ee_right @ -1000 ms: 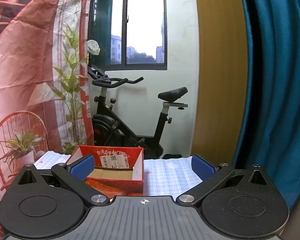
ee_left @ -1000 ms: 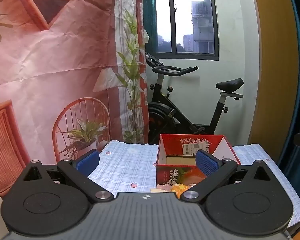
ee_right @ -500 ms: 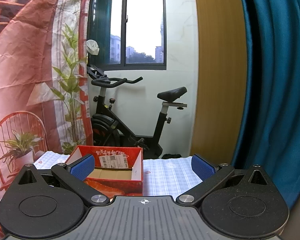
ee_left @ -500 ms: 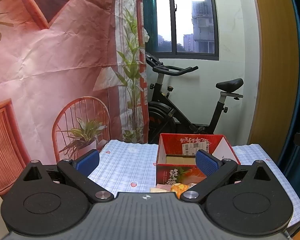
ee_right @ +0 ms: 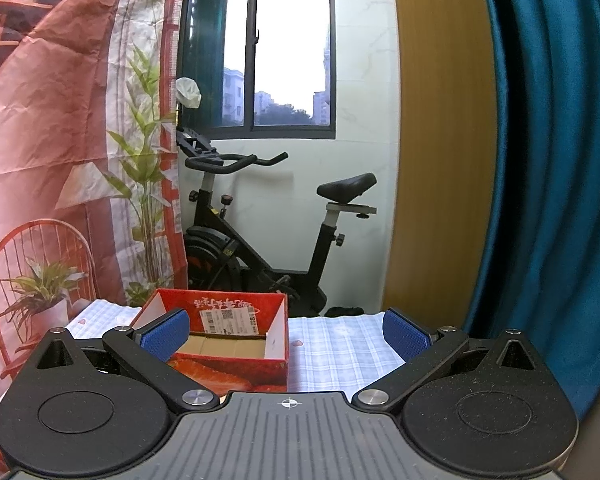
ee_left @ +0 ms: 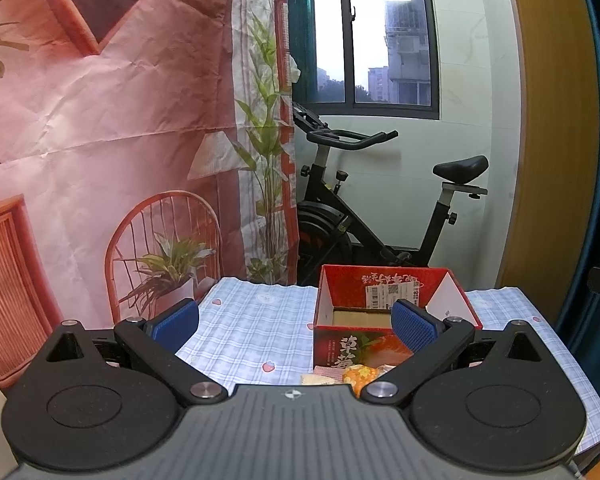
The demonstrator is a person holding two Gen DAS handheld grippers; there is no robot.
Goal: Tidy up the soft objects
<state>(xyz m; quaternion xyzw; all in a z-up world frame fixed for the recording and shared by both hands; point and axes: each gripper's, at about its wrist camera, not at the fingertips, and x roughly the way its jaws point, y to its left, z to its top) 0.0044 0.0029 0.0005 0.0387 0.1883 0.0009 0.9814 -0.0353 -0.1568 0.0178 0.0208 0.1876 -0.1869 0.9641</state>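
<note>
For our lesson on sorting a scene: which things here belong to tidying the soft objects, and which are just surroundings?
Belongs to the job:
open red cardboard box
small soft items, orange and pale, in front of the box
left gripper
right gripper

Just surroundings:
black exercise bike
blue checked tablecloth
teal curtain

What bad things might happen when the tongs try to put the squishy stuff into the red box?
1. The soft items lie tight against the front of the red box, half hidden under the left tongs, so a grab may miss them.
2. The open box looks light; pushing in could slide it across the checked cloth.
3. The right tongs hang near the table's right edge, where a dropped item might fall off.
</note>
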